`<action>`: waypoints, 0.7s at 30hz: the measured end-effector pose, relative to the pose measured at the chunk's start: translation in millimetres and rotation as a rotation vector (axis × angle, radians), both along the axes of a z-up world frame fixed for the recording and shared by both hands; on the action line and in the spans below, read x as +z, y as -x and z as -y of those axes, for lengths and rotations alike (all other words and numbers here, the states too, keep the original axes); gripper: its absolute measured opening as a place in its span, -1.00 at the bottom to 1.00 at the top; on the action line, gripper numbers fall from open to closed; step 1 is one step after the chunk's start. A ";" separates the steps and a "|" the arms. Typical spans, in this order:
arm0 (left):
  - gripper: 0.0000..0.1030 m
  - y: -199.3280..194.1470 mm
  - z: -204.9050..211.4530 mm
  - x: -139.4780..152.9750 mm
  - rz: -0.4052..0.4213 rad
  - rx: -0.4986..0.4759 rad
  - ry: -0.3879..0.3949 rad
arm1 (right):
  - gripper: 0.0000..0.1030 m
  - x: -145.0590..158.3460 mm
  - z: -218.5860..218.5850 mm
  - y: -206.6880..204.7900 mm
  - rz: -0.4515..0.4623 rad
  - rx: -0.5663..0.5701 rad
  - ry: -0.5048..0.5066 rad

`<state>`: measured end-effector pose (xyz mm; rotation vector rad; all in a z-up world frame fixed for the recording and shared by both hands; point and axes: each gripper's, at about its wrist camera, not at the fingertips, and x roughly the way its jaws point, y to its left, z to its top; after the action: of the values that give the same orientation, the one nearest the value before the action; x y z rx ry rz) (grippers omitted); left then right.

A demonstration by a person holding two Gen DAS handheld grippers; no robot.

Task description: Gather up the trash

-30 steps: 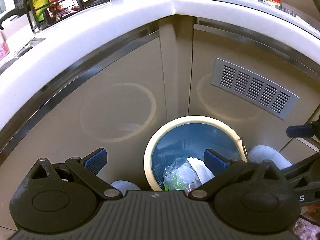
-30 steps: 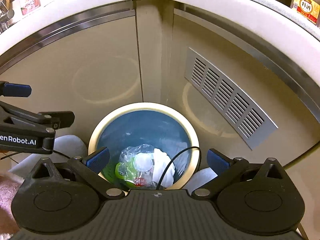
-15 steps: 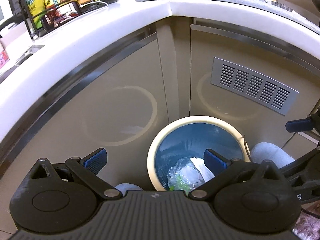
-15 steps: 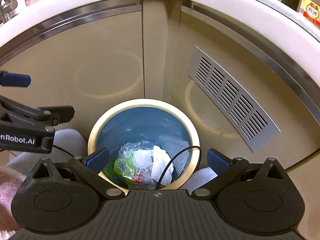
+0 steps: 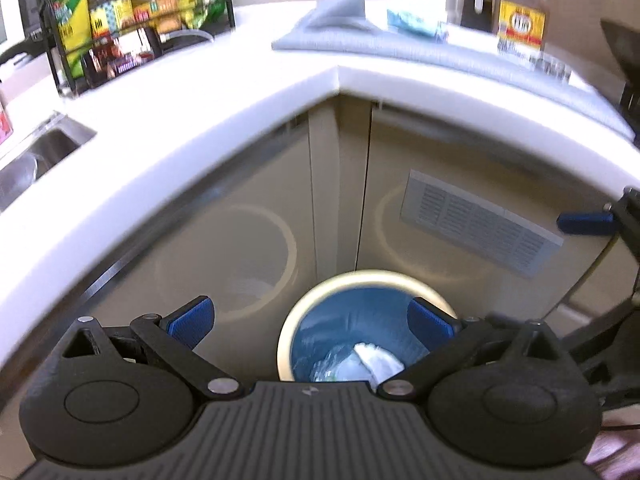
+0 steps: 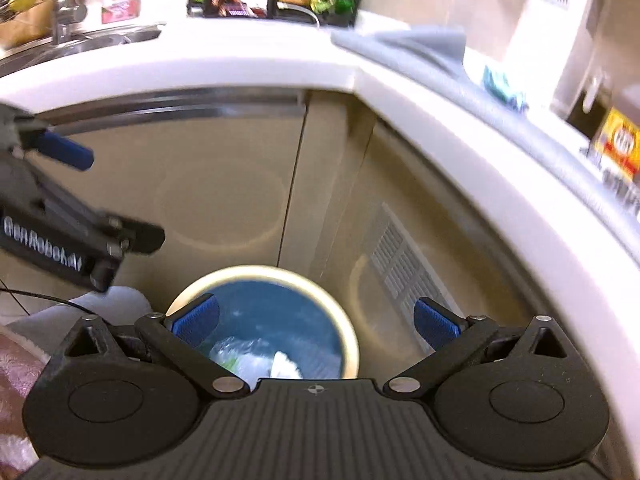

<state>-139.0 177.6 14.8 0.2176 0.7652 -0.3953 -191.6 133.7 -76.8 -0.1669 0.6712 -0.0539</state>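
Note:
A round bin with a cream rim (image 5: 372, 278) and blue liner stands on the floor in the cabinet corner; it also shows in the right wrist view (image 6: 256, 272). Clear plastic and white paper trash (image 5: 360, 364) lie inside it, also seen in the right wrist view (image 6: 260, 356). My left gripper (image 5: 312, 318) is open and empty, above the bin. My right gripper (image 6: 316, 320) is open and empty, above the bin's right side. A teal wrapper (image 5: 412, 24) lies on the grey mat on the counter, also in the right wrist view (image 6: 502, 84).
A white L-shaped counter (image 5: 224, 92) wraps the corner. A rack of bottles (image 5: 132, 20) stands at its back left, a sink (image 5: 40, 152) at far left. A grey mat (image 5: 400, 46) and a sauce bottle (image 5: 520, 12) are on the right. A vent grille (image 5: 480, 220) is in the cabinet.
Both grippers have risen and tilted up; the counter top now fills the upper views and the bin has dropped lower. Both stay open. The frames are motion-blurred.

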 end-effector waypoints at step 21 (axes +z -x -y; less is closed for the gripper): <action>0.99 -66.0 6.7 94.1 0.082 0.084 0.127 | 1.00 101.3 246.7 -70.5 0.353 -0.679 -0.199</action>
<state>-73.0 170.9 108.9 0.0818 0.6641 -0.3518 -121.1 -113.0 24.6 0.2650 0.3514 -0.6521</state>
